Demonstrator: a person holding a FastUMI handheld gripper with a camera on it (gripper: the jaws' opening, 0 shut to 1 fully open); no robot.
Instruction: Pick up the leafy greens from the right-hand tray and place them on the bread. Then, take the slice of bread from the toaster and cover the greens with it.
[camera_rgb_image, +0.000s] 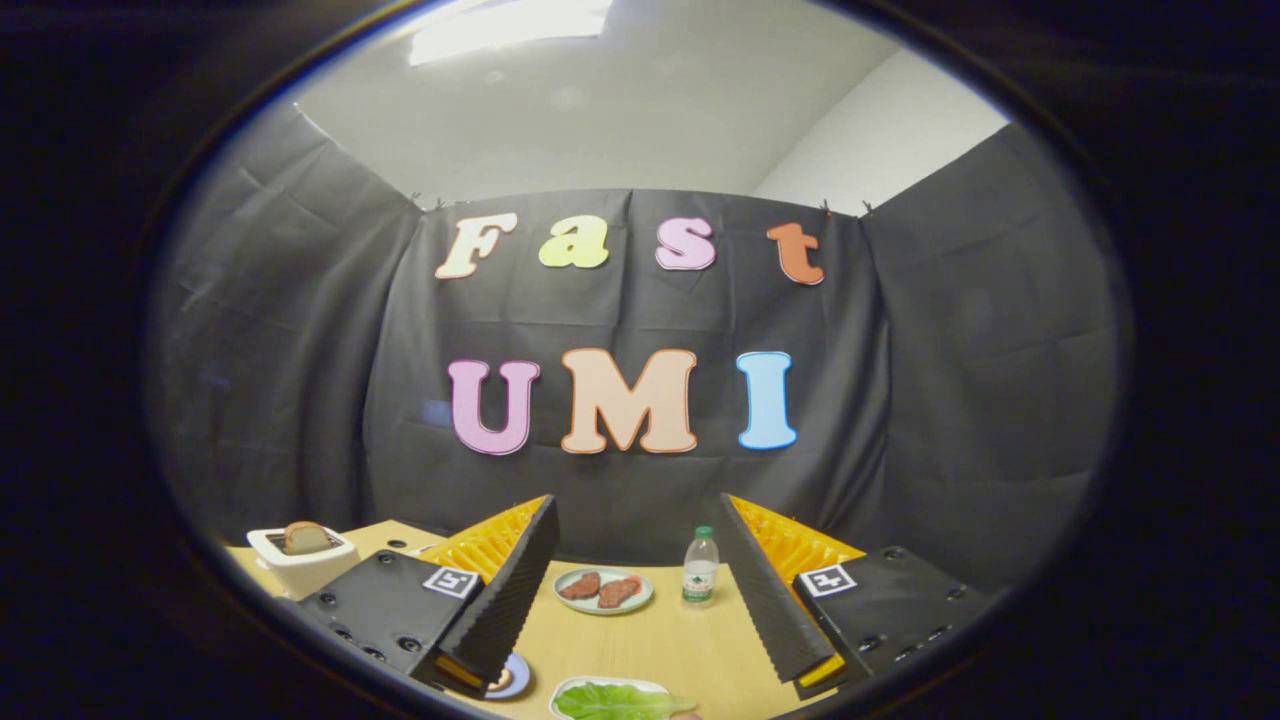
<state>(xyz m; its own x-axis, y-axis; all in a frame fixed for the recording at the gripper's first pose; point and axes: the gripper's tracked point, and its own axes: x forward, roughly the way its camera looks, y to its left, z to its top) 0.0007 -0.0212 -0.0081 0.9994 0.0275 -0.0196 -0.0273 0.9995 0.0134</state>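
Leafy greens (612, 701) are lying on a pale tray (570, 690), closest to the camera, low down between the two fingers of the tongs (640, 640). Something brownish is peeking out right beside the greens on that tray, but too little of it is showing to tell what it is. Both fingers are standing wide apart, and nothing is sitting between them or touching them. They are hanging above the light wooden desk (660, 640).

Just under the tip of the left finger, a small blue plate (512, 678) is poking out, with something round and brown on it, mostly hidden by the finger.

Farther along the desk, beyond the fingers, a round pale green plate (603, 590) is holding two reddish-brown pieces of meat (601, 588) lying side by side. Near it, on the right, a small clear water bottle (700, 566) with a green cap is standing upright.

Off to the left, past the left finger, a white toaster (300, 560) is sitting near the edge of the desk. One slice of bread (306, 537) is sticking up out of its slot.

Black cloth is hanging behind the desk as the wall
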